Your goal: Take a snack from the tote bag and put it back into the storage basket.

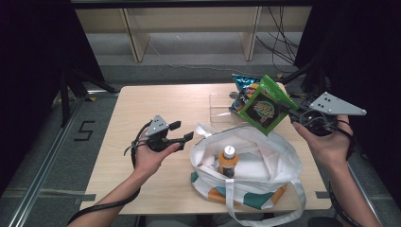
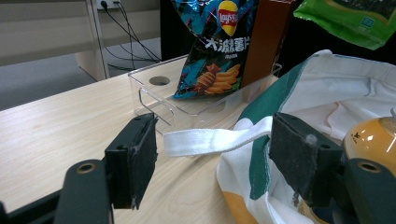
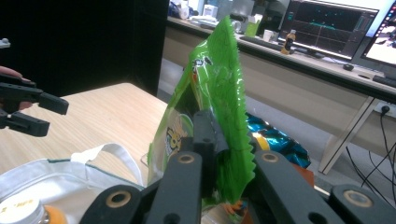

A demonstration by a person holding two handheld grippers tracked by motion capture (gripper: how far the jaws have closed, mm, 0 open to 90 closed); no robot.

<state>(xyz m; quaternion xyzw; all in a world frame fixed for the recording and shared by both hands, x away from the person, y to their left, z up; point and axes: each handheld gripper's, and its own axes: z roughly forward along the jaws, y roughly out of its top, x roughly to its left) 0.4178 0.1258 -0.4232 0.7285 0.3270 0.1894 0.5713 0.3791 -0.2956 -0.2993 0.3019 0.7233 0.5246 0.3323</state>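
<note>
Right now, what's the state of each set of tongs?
Left tongs: open, holding nothing, by the white fabric tote bag.
Right tongs: shut on the glossy green snack packet, held above the bag.

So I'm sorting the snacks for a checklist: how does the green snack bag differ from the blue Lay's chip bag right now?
The green snack bag is clamped by its edge in the right gripper and held in the air above the white tote bag; the blue Lay's chip bag stands in the clear plastic bin, with no gripper on it. One is bright green, the other blue and black with a picture of chips. Both are sealed foil snack packs.
</note>
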